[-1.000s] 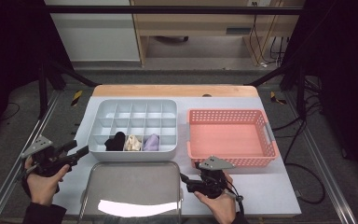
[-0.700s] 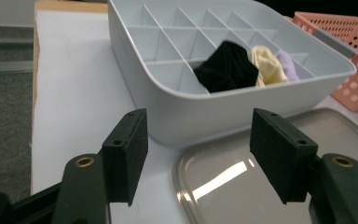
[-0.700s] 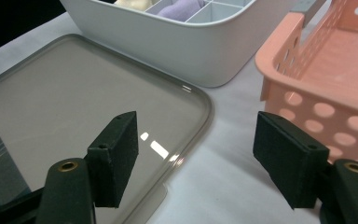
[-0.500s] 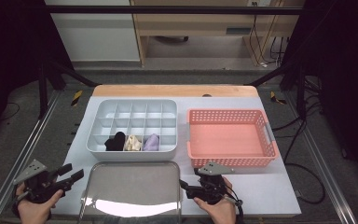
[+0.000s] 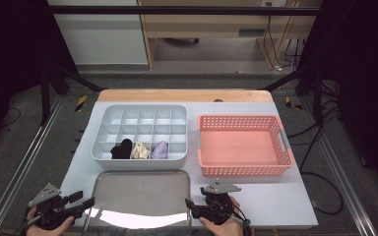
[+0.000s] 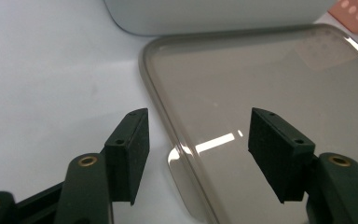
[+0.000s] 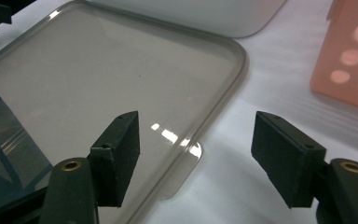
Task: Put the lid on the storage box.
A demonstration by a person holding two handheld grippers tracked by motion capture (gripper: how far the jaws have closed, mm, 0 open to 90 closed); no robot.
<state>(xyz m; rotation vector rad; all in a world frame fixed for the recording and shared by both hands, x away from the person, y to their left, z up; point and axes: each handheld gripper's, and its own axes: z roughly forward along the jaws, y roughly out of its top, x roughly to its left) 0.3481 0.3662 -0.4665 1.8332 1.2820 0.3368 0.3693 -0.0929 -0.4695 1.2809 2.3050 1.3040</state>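
Observation:
A translucent grey lid [image 5: 140, 196] lies flat at the table's near edge. My left gripper [image 5: 82, 199] sits low at the lid's left edge and is open. In the left gripper view the left gripper [image 6: 198, 149] straddles the lid [image 6: 261, 84] rim and its small tab without touching; the jaws have just been closing a little. My right gripper [image 5: 191, 209] is at the lid's right edge, also open. In the right gripper view the right gripper [image 7: 196, 154] has the lid [image 7: 112, 70] rim and tab between its jaws, which have also just narrowed slightly.
Behind the lid stands a grey compartment box [image 5: 103, 147] with a black, a cream and a lilac bundle in its front row. A pink perforated basket [image 5: 246, 169] stands to its right. The box wall [image 6: 214, 16] and basket side [image 7: 354, 60] lie close ahead.
My left hand has dropped and come back toward the table's near left corner, beside the lid's left edge. My right hand has sunk slightly toward the lid's right edge.

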